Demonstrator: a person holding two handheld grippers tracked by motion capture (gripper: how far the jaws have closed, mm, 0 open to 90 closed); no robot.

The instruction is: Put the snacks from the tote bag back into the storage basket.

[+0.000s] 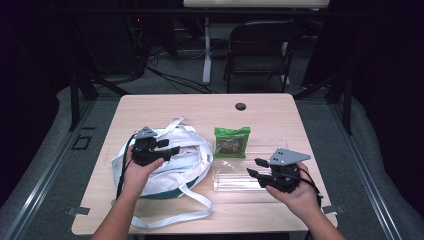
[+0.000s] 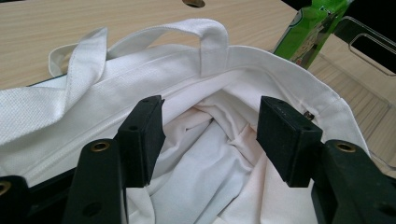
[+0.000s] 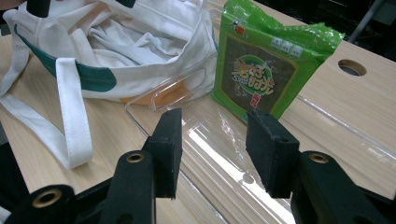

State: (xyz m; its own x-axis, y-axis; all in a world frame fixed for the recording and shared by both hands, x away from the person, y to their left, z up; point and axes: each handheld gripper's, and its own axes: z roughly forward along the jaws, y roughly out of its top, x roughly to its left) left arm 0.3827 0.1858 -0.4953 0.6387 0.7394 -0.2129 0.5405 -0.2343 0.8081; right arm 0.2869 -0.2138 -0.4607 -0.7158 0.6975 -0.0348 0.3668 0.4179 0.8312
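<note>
A: What's in front of the right gripper (image 3: 212,135)?

B: A green snack packet (image 3: 261,65), glossy, with a dark panel and yellow lettering. It stands upright just beyond the jaw tips, in a clear plastic tray (image 3: 224,154) that lies under them. The jaws are apart with nothing between them.

A: And the left gripper (image 2: 210,126)?

B: Its jaws are spread too, gripping nothing. They hang over the open mouth of a white cloth tote bag (image 2: 210,158). The rumpled lining is below and ahead of the pads, and a handle loop arches just past the rim.

A: How does the bag look from above?

B: Slumped and wide on the wooden table (image 1: 200,107), its long white straps trailing toward the person, a dark green patch low on its side. The packet sits beyond the bag, on the right gripper's side.
</note>
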